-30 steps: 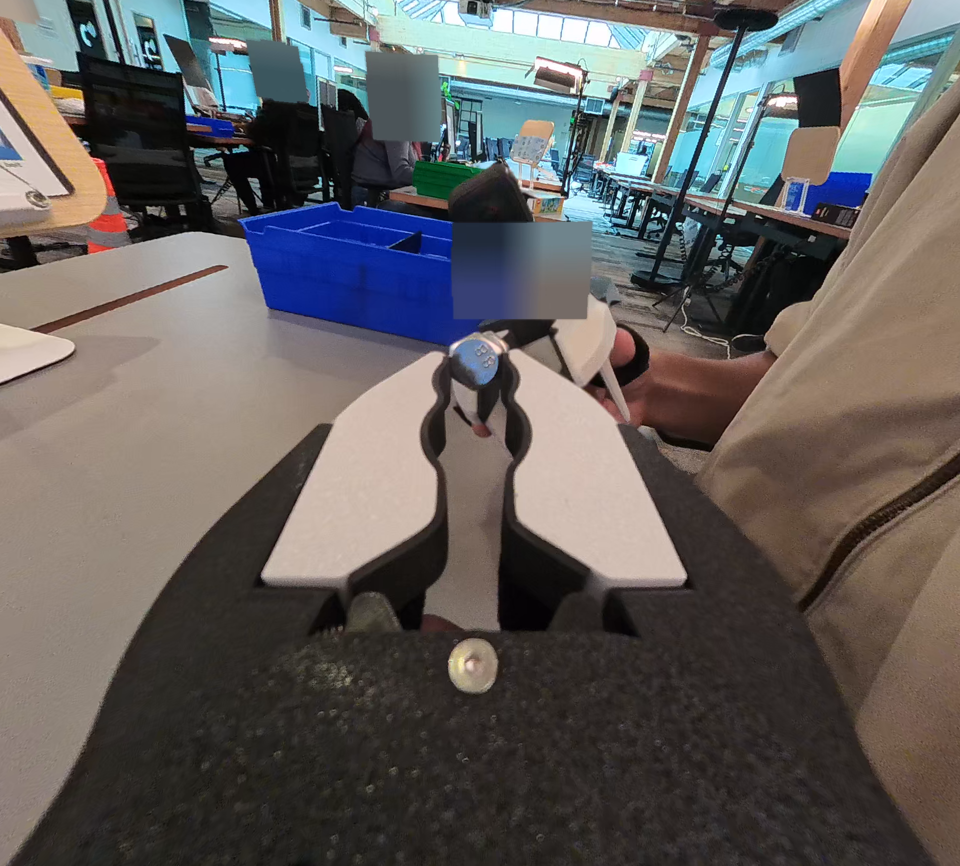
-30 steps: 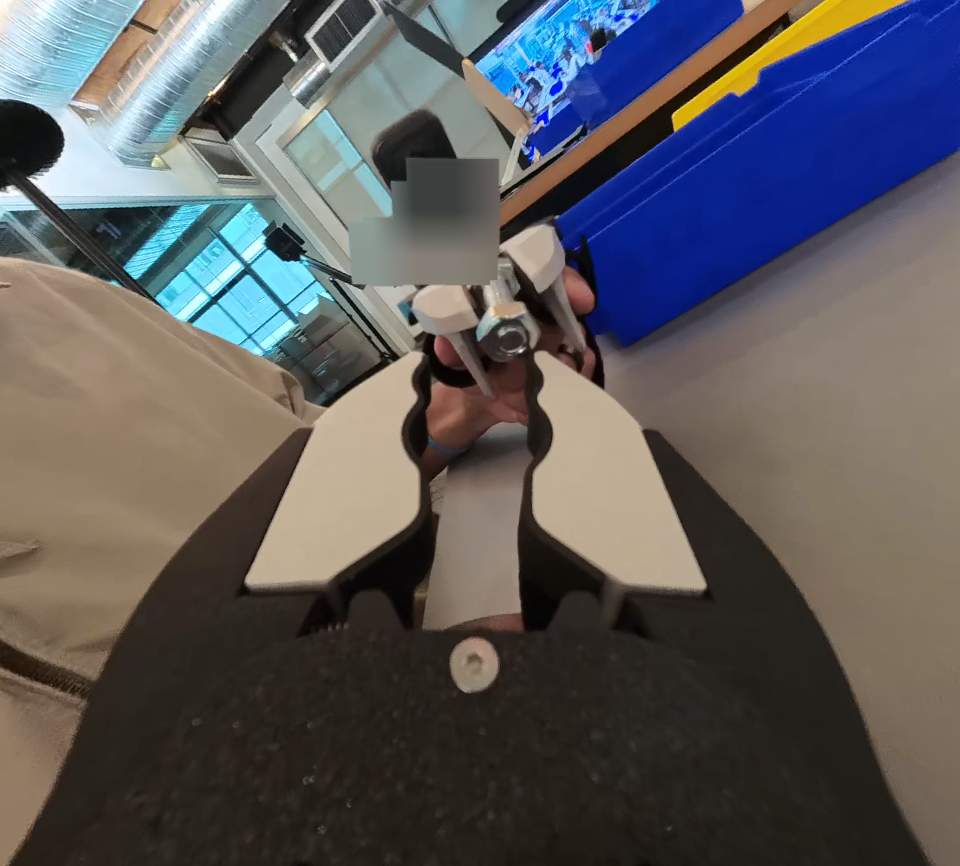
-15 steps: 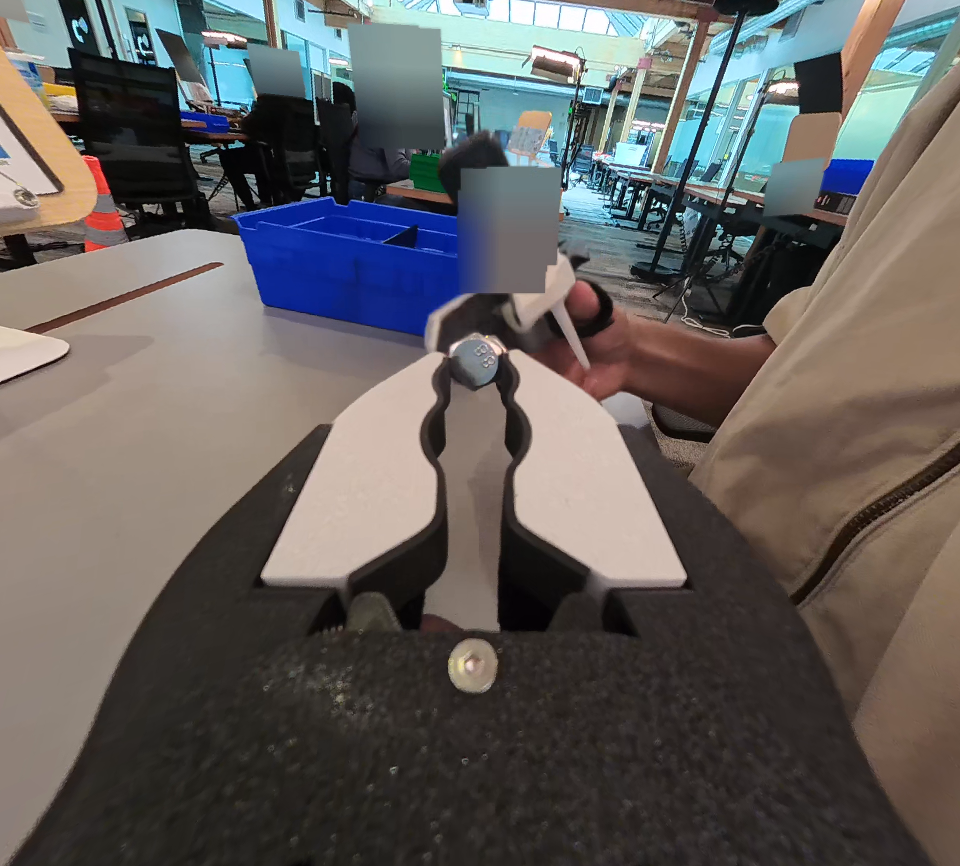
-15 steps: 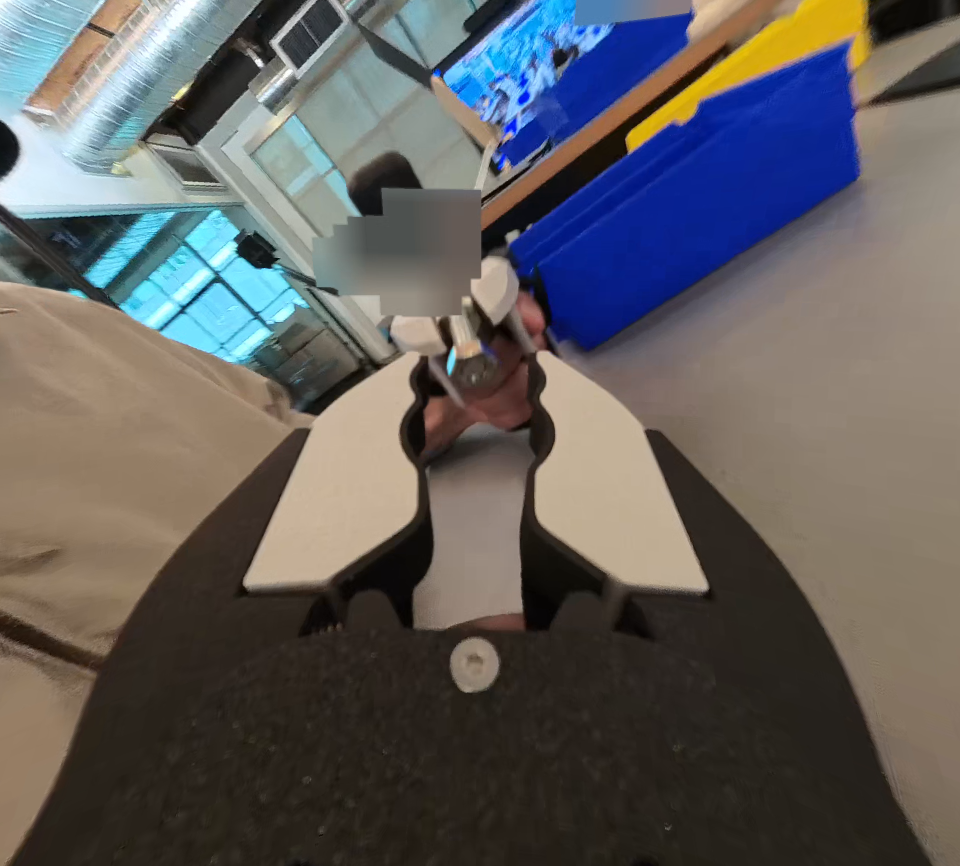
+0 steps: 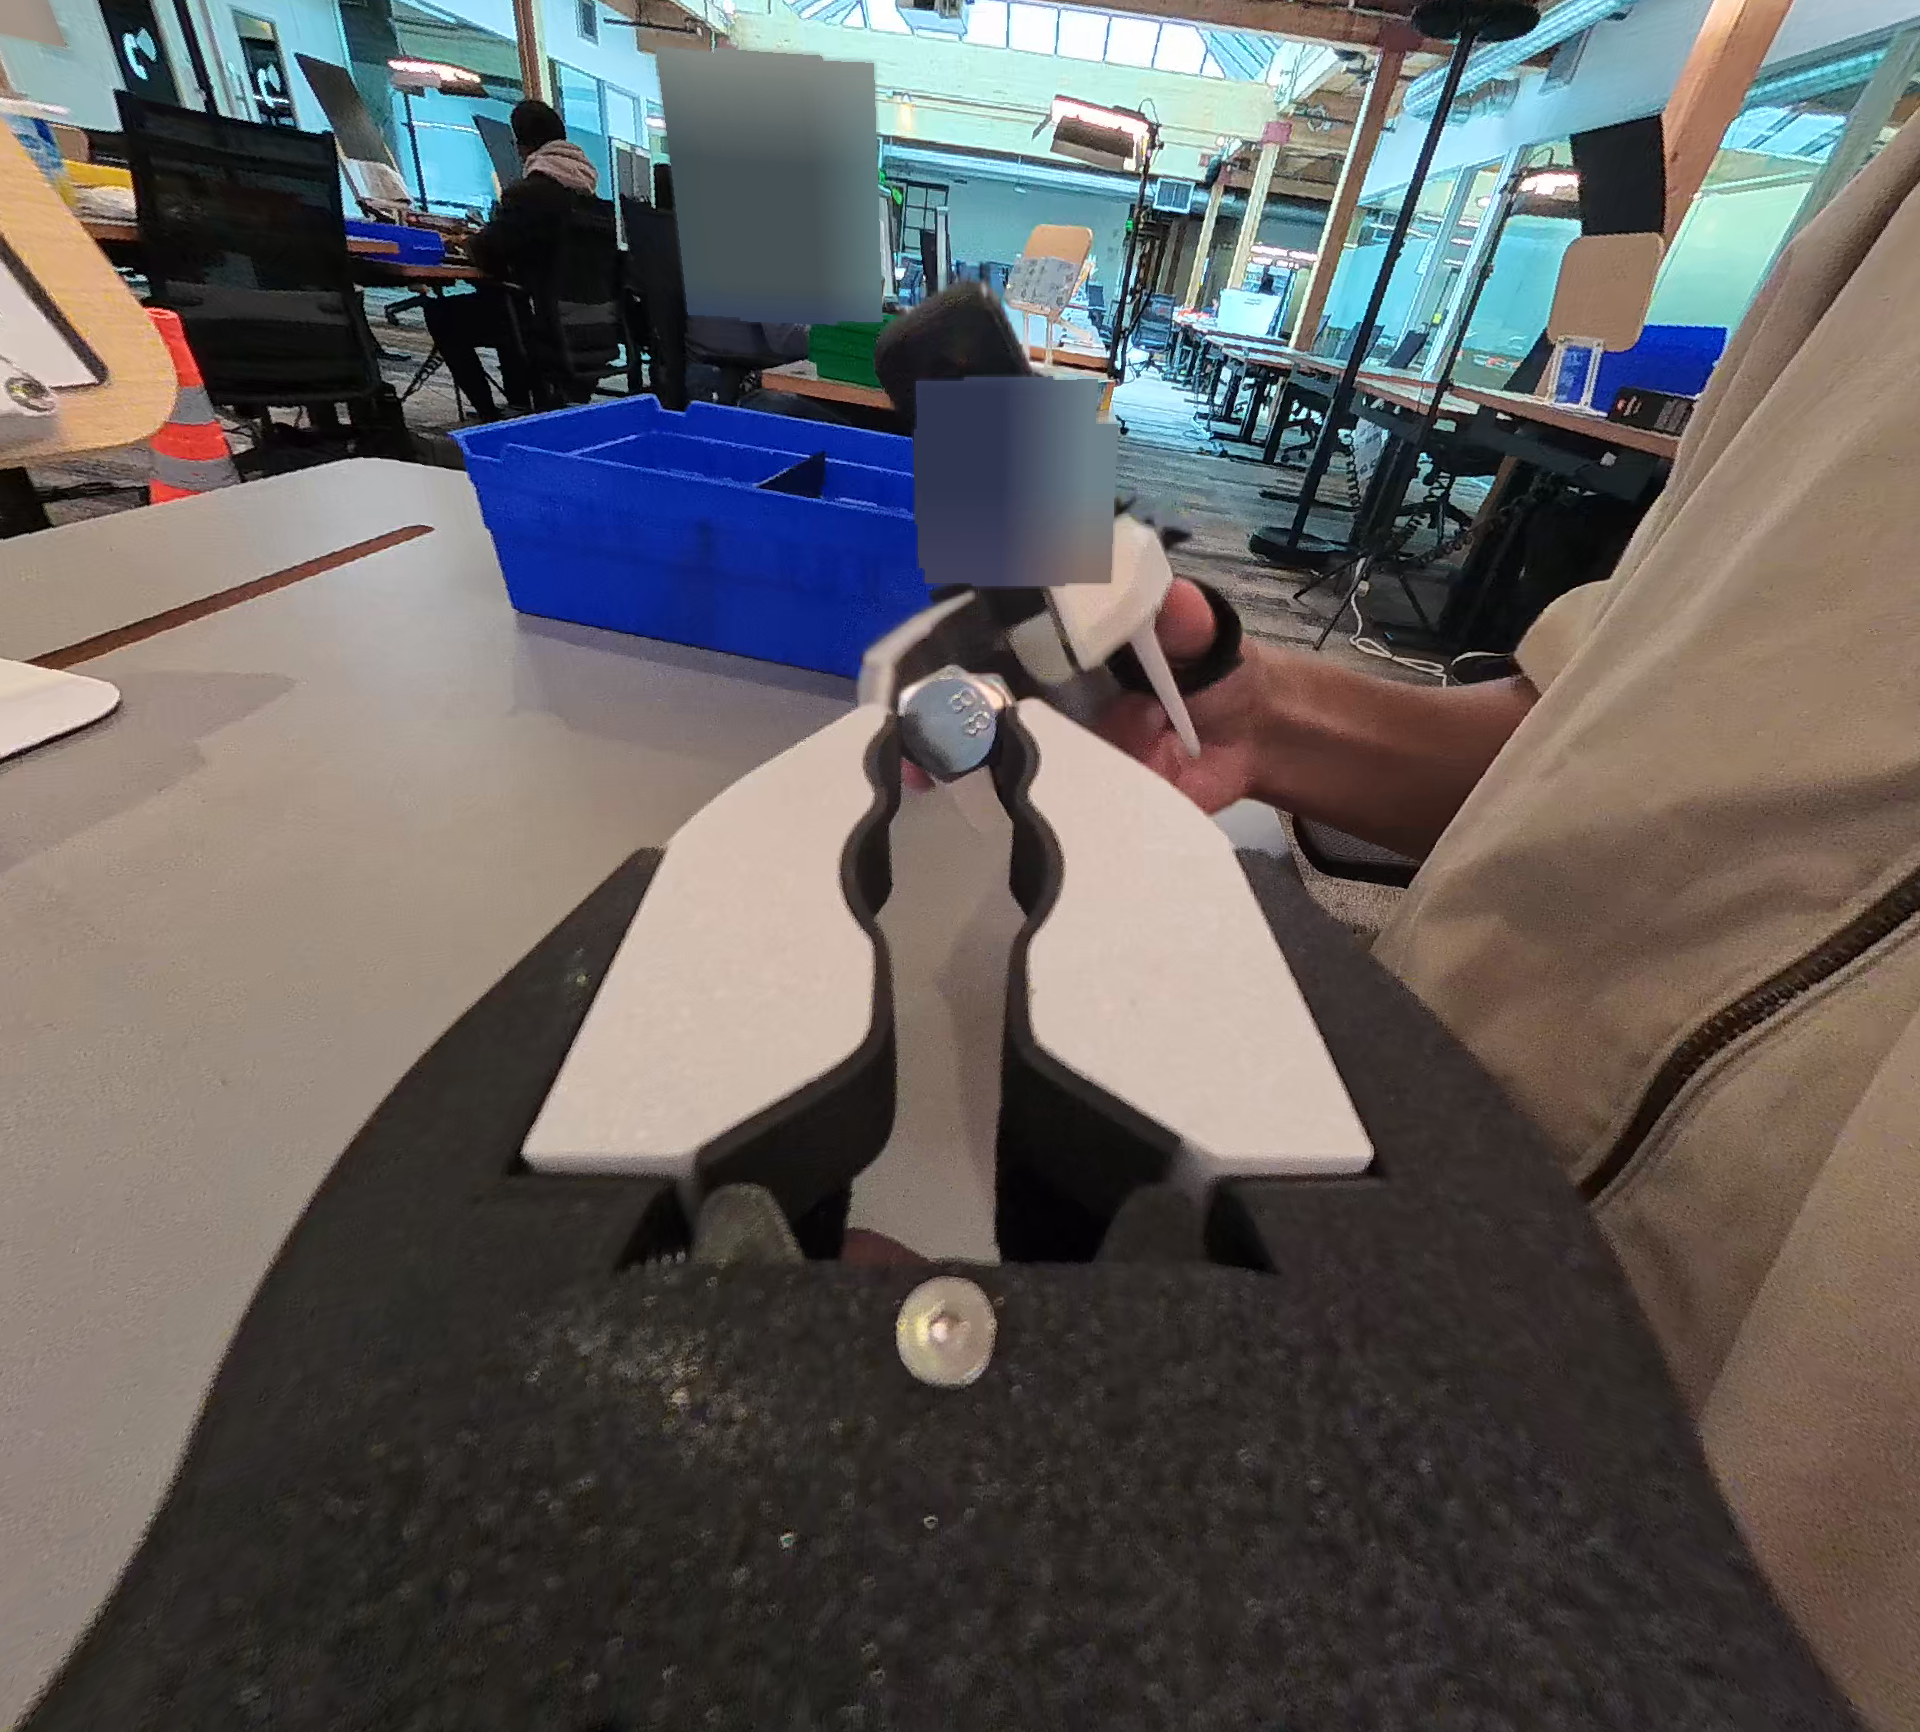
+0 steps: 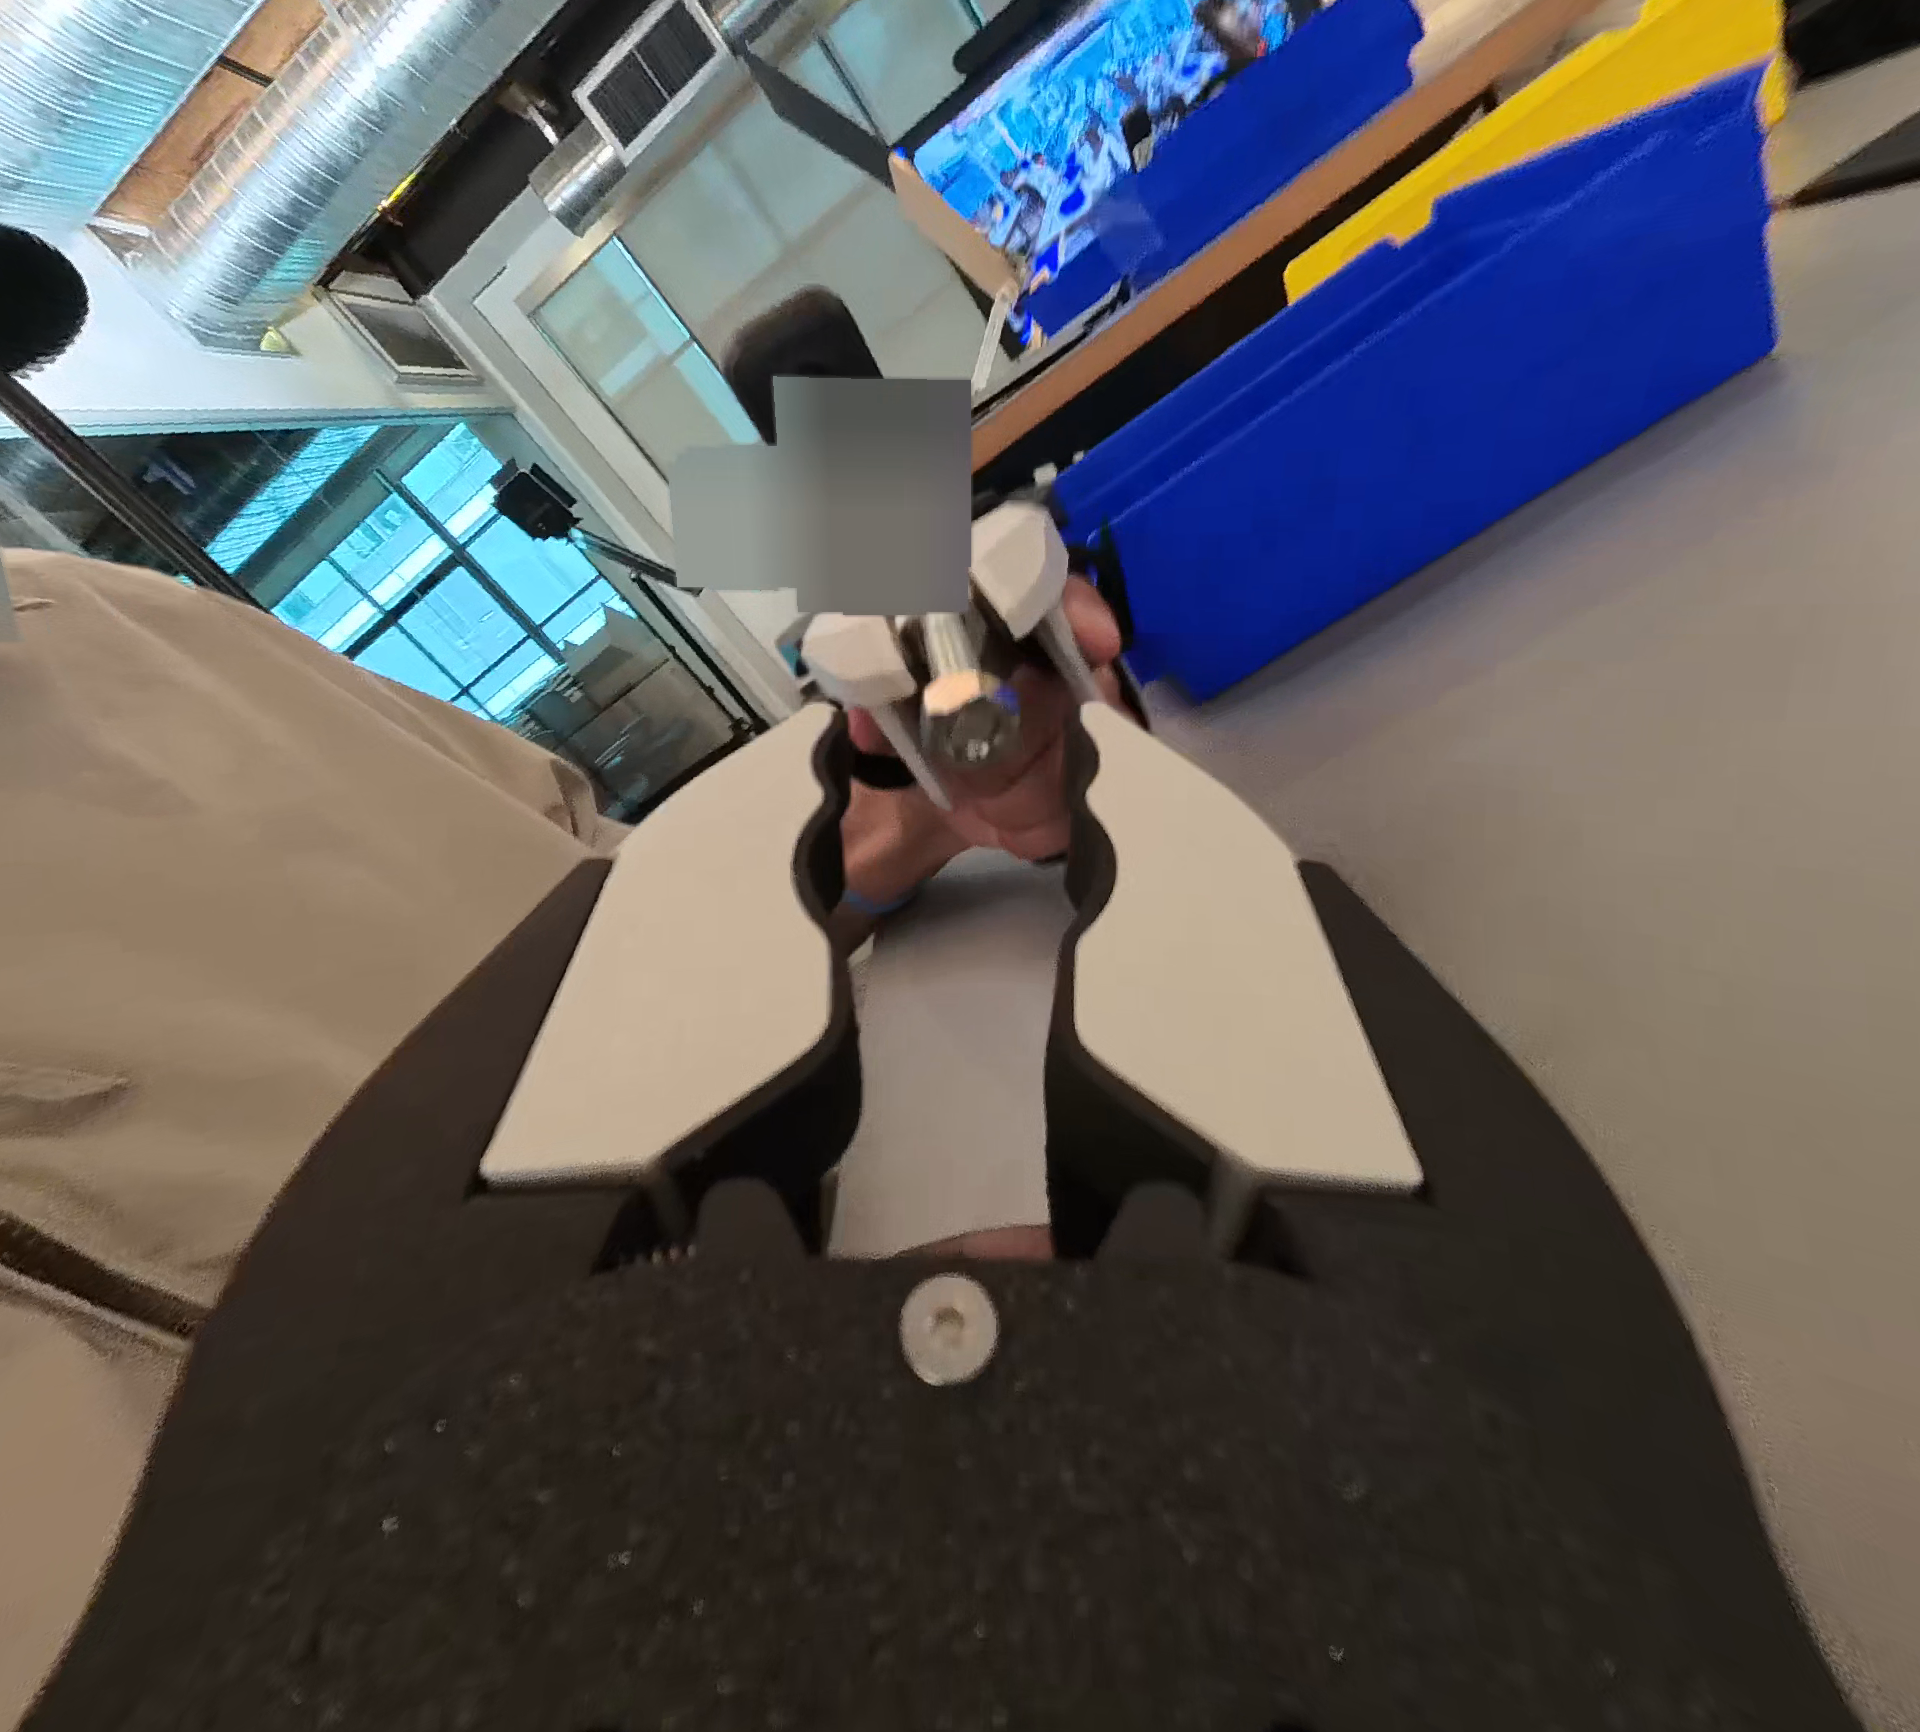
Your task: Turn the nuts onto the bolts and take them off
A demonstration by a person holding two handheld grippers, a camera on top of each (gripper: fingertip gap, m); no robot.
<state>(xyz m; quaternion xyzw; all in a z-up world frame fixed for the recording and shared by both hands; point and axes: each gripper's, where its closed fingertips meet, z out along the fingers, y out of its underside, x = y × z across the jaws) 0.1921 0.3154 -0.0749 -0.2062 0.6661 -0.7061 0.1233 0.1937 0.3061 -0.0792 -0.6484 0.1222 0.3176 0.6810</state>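
Your bolt [image 5: 954, 726] sits in the air above the grey table [image 5: 260, 851], its hexagonal head clamped between the tips of your left gripper [image 5: 951, 747]. The head faces that camera, and the shank runs away from it toward your right gripper [image 6: 956, 747].

In the right wrist view you look at the far end of the same bolt: a hex nut [image 6: 971, 726] sits on the threaded shank, in the mouth of the right gripper. The right claw's jaws stand apart, wider than the nut, so it grips nothing. Whether a tip brushes the nut, you cannot tell.

In the left wrist view your right hand [image 5: 1226, 726] and the white fingers of the right gripper show just behind the bolt head. A blue bin [image 5: 675, 539] stands farther back on the table, well clear of the work. Your beige jacket sleeve [image 5: 1662, 851] fills the right side of that view.

The step looks like a re-grip between turns of the nut. The risks from here:
- Close the right claw off-centre, on the corners and not the flats, and the nut may slip or jam on the thread.
- Push along the shank as you close and the bolt head could twist out of the left tips, since only the head is held.
- If the nut is near the thread's end, a careless turn could drop it to the table.
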